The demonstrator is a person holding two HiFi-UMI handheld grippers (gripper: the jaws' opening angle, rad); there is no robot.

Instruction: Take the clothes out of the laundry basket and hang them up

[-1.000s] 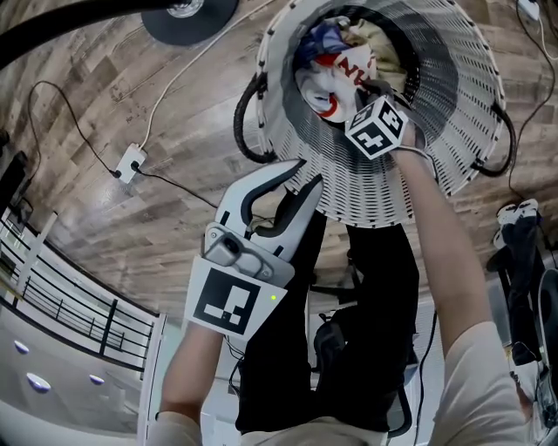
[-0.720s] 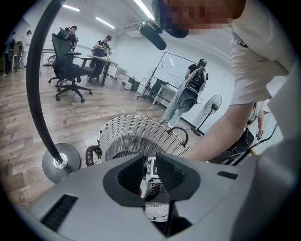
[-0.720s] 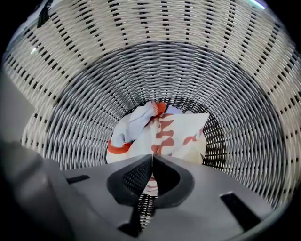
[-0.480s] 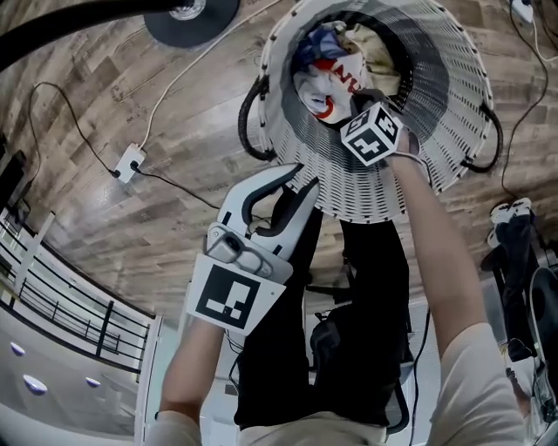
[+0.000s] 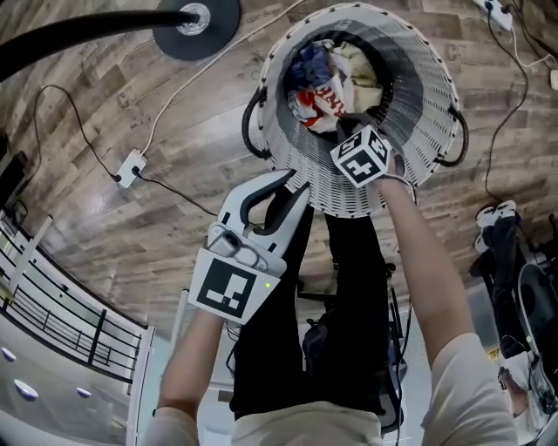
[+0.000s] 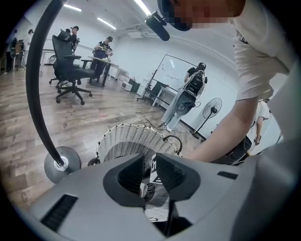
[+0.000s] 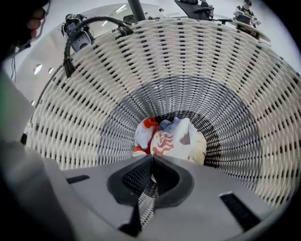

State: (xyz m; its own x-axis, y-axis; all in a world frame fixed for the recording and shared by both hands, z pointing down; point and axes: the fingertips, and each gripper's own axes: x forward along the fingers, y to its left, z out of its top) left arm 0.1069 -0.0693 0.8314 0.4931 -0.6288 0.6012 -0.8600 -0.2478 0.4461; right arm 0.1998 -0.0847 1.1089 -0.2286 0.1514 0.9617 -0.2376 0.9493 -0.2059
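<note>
Right gripper (image 7: pixel 151 157) is pointed steeply down into the basket (image 5: pixel 418 104) with its jaws brought together tip to tip. Whether a thin fold is pinched there cannot be told, since the clothes (image 7: pixel 169 136) lie directly behind the tips in its own view. Left gripper (image 6: pixel 149 159) is held outside the basket, near the rim, with its jaws part-way apart and nothing between them.

The basket, of white wicker with black handles, is stood upright on the wood floor (image 5: pixel 174 200). Near it, on the far side, a stand (image 5: pixel 196 16) is planted on a round black base, its pole curving away out of view. The clothes, a bundle of red, white, blue and cream, are heaped at the bottom of the basket, and none is seen above the rim.

The step in hand is judged to be the first pick, with the hanging not yet begun. If cloth has been caught, it should be drawn straight up clear of the rim and then taken by the left gripper so it can be spread. If not, the jaws must be reopened and lowered onto a raised fold. No hanger is shown.
</note>
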